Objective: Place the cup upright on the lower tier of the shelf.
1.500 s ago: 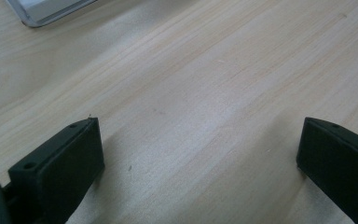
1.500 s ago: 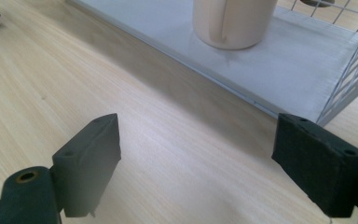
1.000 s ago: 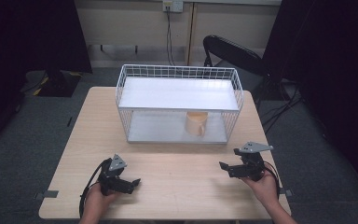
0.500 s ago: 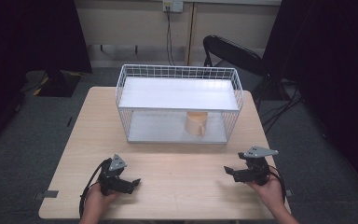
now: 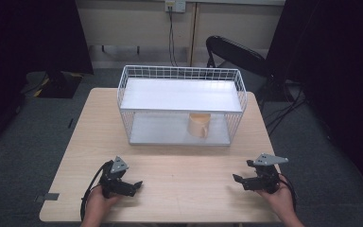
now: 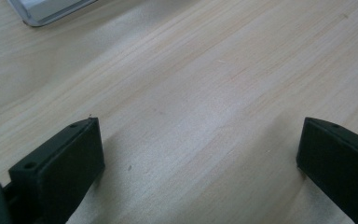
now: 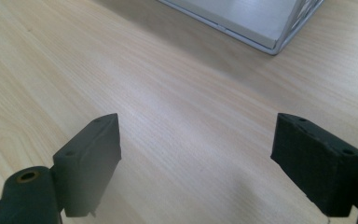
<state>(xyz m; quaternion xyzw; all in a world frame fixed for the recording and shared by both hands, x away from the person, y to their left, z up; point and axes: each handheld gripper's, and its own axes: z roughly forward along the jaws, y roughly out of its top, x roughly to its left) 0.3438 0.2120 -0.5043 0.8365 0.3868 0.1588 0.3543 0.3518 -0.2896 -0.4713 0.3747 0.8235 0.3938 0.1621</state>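
Your pale wooden worktop (image 5: 179, 189) carries a white wire basket-rack with a flat white shelf (image 5: 181, 94) set toward its far edge, and on the rack's lower floor, under that shelf and right of centre, stands a small tan cup with a handle (image 5: 199, 125), upright and apart from the wire walls as far as the high view shows. That cup is the thing nearest your tools, so treat it as the object of the work.

Both hands rest low at the near edge, well apart from the rack and from each other. Your left gripper (image 5: 131, 186) sits at the near left with its jaws spread wide over bare wood; the left gripper view shows a corner of the rack's base far up the frame. Your right gripper (image 5: 240, 180) sits at the near right, jaws likewise wide apart and holding nothing, with the rack's front corner (image 7: 279, 42) ahead of it.

I judge you to be at the starting stance, the reach not yet begun. The next move calls for the right gripper to travel forward to the rack's open front, go in low beneath the shelf, and line its jaws either side of the cup body, avoiding the handle and the wires.
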